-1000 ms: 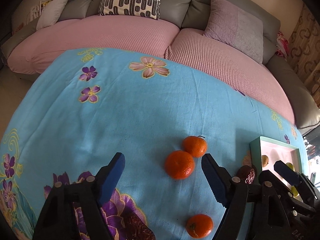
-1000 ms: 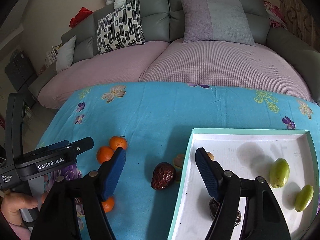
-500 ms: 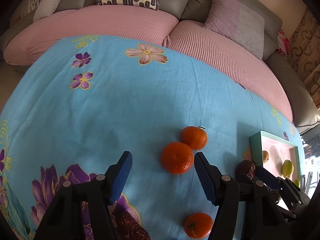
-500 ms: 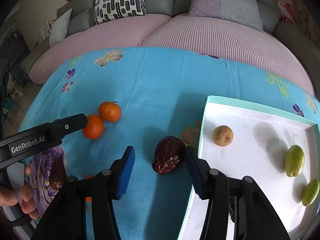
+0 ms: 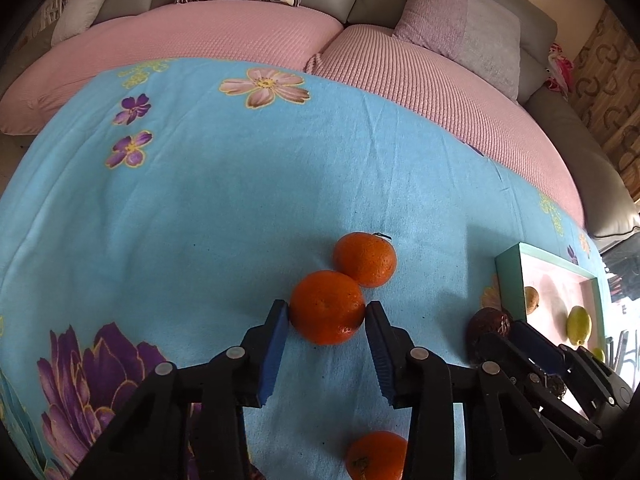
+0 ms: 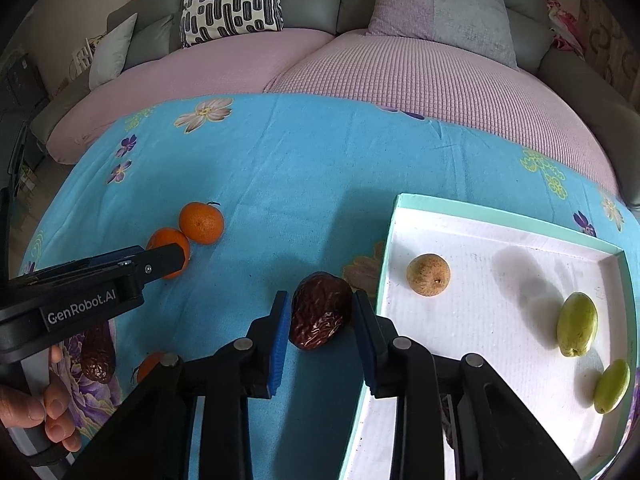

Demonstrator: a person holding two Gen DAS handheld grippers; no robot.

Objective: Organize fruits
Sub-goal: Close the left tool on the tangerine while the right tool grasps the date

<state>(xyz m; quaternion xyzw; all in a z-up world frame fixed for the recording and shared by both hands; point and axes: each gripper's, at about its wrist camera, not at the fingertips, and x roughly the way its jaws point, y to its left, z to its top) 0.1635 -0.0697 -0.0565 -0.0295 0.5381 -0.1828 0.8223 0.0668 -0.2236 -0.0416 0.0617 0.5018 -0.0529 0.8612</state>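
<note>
- The left gripper pinches a round, dimpled-skinned tangerine between its blue ribbed pads, on a soft turquoise floral cloth.
- A second tangerine, with a stem stub, touches the first on its far side; a third lies nearer the camera, partly hidden by the finger.
- The right gripper closes both pads against a wrinkled, glossy dark-brown date lying on the cloth just beside the tray.
- The shallow rectangular tray, mint-rimmed with a white textured floor, holds a rough tan round fruit and two smooth green oval fruits.
- Another shrivelled date sits on a purple printed flower.
- A waffle-knit pink sofa cover lies beyond.
</note>
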